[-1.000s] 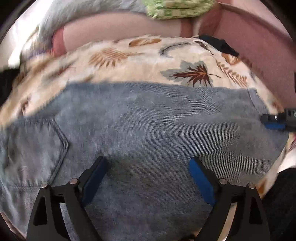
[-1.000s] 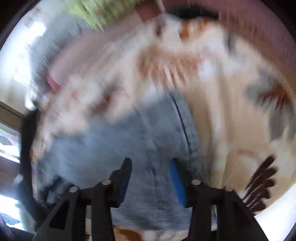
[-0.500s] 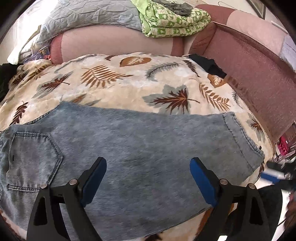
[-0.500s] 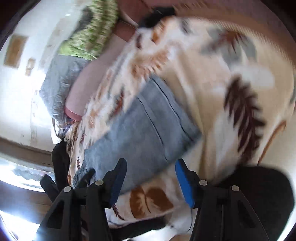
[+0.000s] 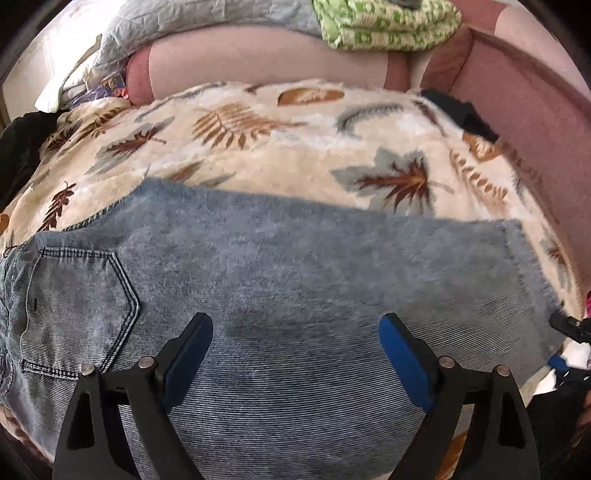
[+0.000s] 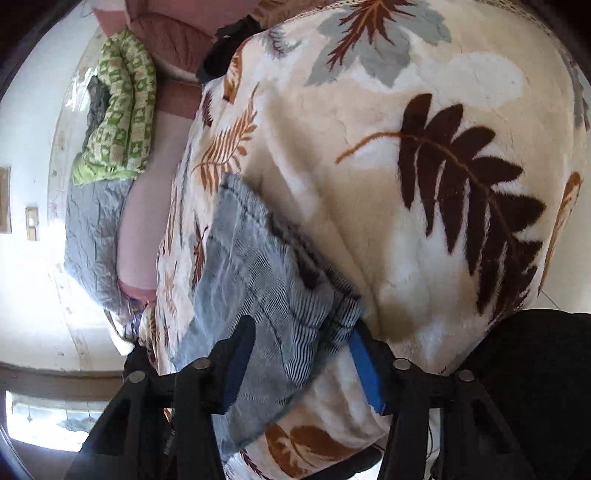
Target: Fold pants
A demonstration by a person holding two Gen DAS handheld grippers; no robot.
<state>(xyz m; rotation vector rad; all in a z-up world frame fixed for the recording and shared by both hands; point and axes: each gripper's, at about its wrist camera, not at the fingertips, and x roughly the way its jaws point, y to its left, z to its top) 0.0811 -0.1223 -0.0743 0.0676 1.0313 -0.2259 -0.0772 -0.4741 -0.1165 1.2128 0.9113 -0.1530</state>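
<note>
Denim jeans (image 5: 295, 280) flat on leaf-print blanket (image 5: 280, 147), left claw (image 5: 295, 350) wide above mid-leg, right claw (image 6: 301, 354) wide, straddling hem corner, nothing gripped

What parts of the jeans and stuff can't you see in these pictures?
- Jeans: in the left wrist view the waist runs off the left edge, and the near edge is hidden behind the left gripper.
- Right gripper: in the right wrist view it sits open around the hem; whether a pad touches the cloth is unclear.
- Green bundle: cut off by the top edge.
- Black cloth: too small to identify.
</note>
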